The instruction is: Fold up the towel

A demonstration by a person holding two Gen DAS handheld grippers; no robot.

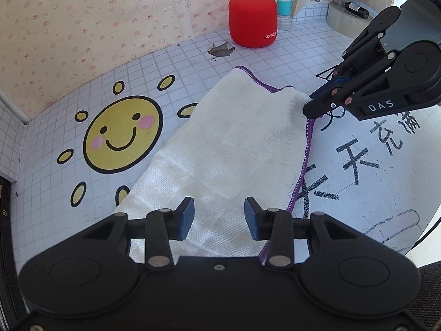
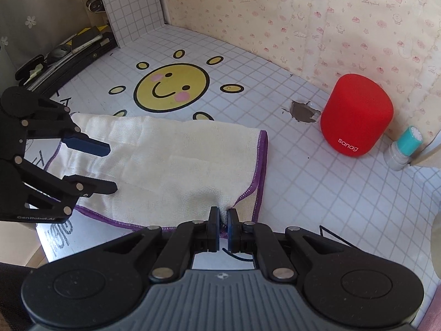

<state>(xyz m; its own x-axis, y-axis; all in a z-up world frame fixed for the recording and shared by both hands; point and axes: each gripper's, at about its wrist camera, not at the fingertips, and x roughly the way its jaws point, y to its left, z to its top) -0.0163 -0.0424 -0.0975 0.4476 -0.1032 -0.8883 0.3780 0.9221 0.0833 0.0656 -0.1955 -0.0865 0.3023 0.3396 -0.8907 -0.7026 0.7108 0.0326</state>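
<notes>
Gridded tabletop [image 1: 193, 55] — floral wallpaper [image 1: 82, 13] behind

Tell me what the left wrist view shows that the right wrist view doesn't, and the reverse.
Only the left wrist view: a roll of clear tape and a dark marker at the top right, plus large black characters printed on the mat.

Only the right wrist view: black clutter, a stack of flat tools, beyond the mat's left edge, and the right tongs pinching the cloth's near edge.

Both: the cream woven towel with purple stitching, red cylindrical speaker, teal-capped bottle, yellow smiling sun print, torn hole in the mat, and the left tongs open over the towel.
</notes>
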